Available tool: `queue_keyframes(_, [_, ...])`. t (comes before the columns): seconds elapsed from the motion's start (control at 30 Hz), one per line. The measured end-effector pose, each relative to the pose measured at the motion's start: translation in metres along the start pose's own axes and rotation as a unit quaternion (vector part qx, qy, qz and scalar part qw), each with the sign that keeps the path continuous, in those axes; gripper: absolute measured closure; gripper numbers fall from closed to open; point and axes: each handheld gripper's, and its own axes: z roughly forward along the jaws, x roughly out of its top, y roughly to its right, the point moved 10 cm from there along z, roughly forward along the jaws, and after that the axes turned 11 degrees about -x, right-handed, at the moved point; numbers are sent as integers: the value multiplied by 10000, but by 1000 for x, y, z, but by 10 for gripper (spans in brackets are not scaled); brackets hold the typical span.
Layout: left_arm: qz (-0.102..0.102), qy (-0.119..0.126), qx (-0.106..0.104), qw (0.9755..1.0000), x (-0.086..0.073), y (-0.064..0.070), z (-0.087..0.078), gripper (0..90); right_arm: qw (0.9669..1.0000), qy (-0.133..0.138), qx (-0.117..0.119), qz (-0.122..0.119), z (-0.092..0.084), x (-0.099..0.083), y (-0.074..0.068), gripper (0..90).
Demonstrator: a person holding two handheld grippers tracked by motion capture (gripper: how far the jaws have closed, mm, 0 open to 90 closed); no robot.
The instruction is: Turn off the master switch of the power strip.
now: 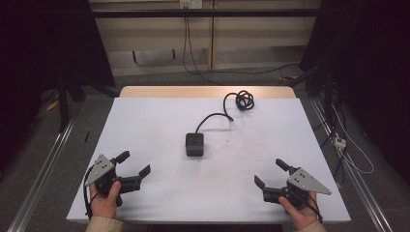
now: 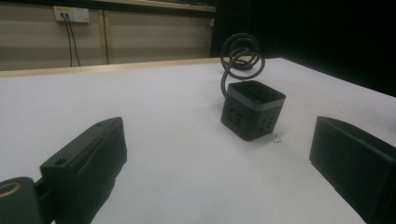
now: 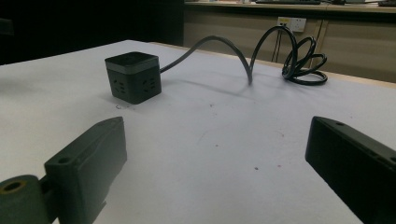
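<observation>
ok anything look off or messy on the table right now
Nothing is spilled or broken. The black cube power strip sits upright mid-table, turned slightly askew to the table's edges. Its cord arches up off the surface, ending in a loose coil near the far edge.

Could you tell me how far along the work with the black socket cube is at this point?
Nothing looks done yet. The socket cube sits mid-table, its cable coiled behind. The left gripper and right gripper rest open near the table's front edge, holding nothing. Reaching and grasping remain.
</observation>
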Motion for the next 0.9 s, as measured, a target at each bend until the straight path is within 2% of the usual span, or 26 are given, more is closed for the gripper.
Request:
queue_keyframes(0.27, [-18,35,5,10000,2,-1,3,33,10000,4,10,-21,0,0,0,47])
queue_keyframes(0.5, [-86,20,-164,9998,4,3,11,31,10000,17,13,-29,0,1,0,47])
queue_keyframes(0.9, [-4,-77,-314,9995,9,9,30,29,10000,20,-1,-7,0,1,1,47])
